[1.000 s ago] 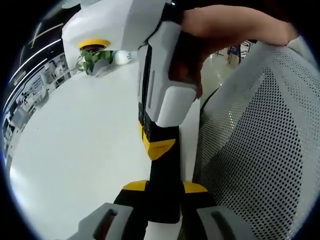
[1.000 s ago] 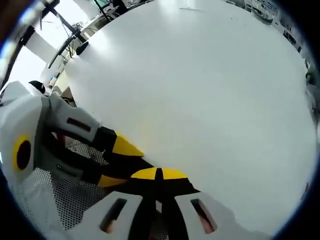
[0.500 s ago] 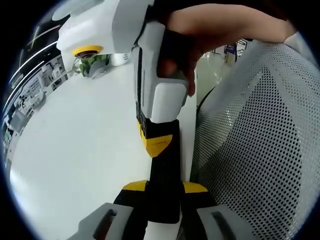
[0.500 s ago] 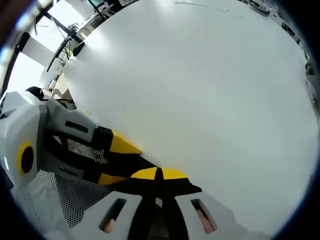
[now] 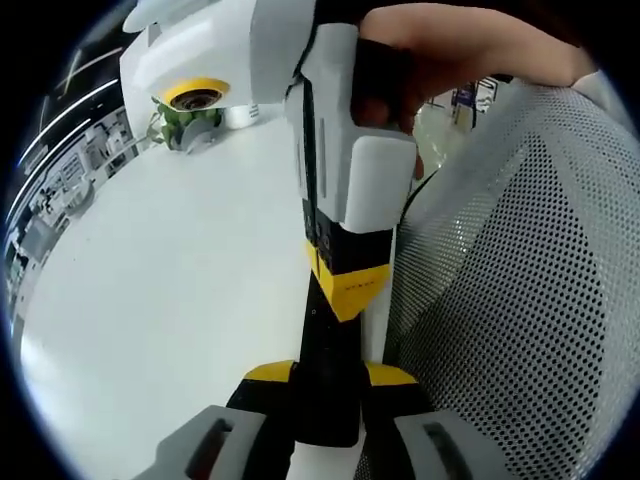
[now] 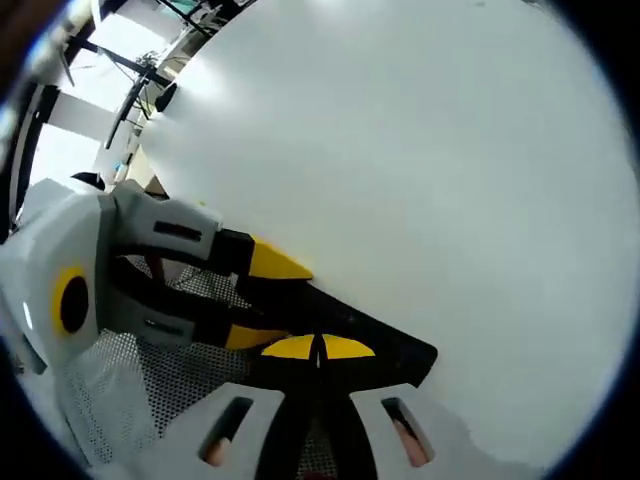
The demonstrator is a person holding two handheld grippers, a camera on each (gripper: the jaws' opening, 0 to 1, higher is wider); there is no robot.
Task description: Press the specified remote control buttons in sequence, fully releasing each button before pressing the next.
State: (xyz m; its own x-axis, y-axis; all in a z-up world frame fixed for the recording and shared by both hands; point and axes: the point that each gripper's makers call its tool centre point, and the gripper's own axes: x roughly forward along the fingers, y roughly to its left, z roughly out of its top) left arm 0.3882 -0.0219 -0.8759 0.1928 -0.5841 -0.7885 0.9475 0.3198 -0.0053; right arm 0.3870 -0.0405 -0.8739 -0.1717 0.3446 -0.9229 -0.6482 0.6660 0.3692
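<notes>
Pressing-end R gripper (image 5: 345, 290) now lower along remote (image 5: 325, 400) vs 1s ago.

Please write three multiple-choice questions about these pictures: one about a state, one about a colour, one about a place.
1. What does the left gripper hold?
A. nothing, its jaws are open
B. a black remote, its jaws are shut on it
C. a white cup

2. What colour are the jaw tips of the right gripper?
A. red
B. yellow
C. blue

3. Where is the green plant?
A. at the far end of the white table
B. between the left gripper's jaws
C. on the remote

Answers:
1 B, the black slab sits between its jaws.
2 B, two yellow tips meet.
3 A, it stands far away on the table.
</notes>
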